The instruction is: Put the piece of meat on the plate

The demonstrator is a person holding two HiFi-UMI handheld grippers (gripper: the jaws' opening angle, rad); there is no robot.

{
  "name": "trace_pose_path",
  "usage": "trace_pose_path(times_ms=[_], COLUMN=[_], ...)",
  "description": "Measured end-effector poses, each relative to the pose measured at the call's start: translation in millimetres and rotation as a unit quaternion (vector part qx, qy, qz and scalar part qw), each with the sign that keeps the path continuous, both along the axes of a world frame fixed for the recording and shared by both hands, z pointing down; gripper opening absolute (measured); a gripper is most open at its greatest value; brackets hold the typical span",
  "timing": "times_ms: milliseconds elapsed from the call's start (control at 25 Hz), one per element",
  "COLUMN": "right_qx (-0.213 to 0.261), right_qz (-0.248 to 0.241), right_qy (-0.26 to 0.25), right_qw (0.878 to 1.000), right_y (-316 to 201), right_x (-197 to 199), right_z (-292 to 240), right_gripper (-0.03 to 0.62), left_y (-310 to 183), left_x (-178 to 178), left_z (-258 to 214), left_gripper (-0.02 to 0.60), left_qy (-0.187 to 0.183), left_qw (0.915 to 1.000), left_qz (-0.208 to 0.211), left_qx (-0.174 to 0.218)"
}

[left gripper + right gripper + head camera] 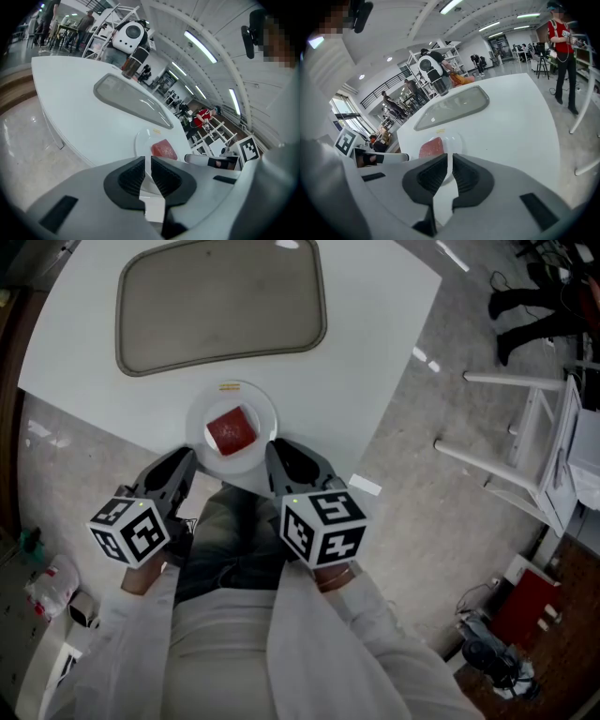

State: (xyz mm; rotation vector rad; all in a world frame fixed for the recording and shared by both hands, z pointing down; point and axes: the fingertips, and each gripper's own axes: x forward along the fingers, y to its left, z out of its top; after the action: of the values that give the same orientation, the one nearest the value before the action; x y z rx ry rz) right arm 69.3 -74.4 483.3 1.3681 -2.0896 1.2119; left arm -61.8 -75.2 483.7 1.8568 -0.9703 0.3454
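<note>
Far left, head view: white-sleeved arm behind the left gripper's black-and-white marker cube. Grey-and-black left gripper clenched, jaws pressed nearly together w/ nothing between, tips near the bench edge, just beside the plate's lower-left rim. Same seen in the left gripper view: ribbed black pads almost meeting, only a thin slit left.

Centre: small round white plate near the edge of the white bench, w/ the red square piece of meat lying flat on it, roughly mid-plate, apart from both grippers. Meat and plate also visible beyond the left jaws. Farther back on the bench, well apart from the plate: large grey-beige rounded-rectangle tray.

Right of plate: right gripper, likewise clenched and empty, tips just beside the plate's right rim; contact not clear. Confirmed in the right gripper view, meat and plate ahead of its jaws. Second marker cube behind.

Far right: white metal frame on the grey floor.
</note>
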Motion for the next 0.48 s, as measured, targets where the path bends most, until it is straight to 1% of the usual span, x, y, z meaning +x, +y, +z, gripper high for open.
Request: trace_pose_path(times_ms=[240, 400, 440, 480], right_qx=[-0.005, -0.007, -0.008, -0.010], right_qz=[0.003, 0.002, 0.003, 0.005], right_qy=[0.000, 0.000, 0.001, 0.002], right_qw=[1.000, 1.000, 1.000, 1.000], right_y=[-0.9, -2.5, -2.5, -2.5], right_x=[0.2, 2.4, 3.1, 3.7], right_z=[0.4, 1.2, 2.1, 3.3], right_gripper=[0.018, 0.020, 0.027, 0.049], left_y=[-0.4, -1.4, -1.1, -0.6], left_x=[-3.8, -4.2, -3.9, -3.7], left_z=[2.4, 5.0, 6.1, 7.2], left_gripper=[0.071, 0.086, 0.089, 0.092], left_qy=[-0.010, -0.015, -0.015, -0.014], left_qw=[0.9999, 0.9998, 0.9997, 0.9997], left_qz=[-0.003, -0.004, -0.004, -0.003], left_qx=[-0.010, -0.016, -0.018, -0.020])
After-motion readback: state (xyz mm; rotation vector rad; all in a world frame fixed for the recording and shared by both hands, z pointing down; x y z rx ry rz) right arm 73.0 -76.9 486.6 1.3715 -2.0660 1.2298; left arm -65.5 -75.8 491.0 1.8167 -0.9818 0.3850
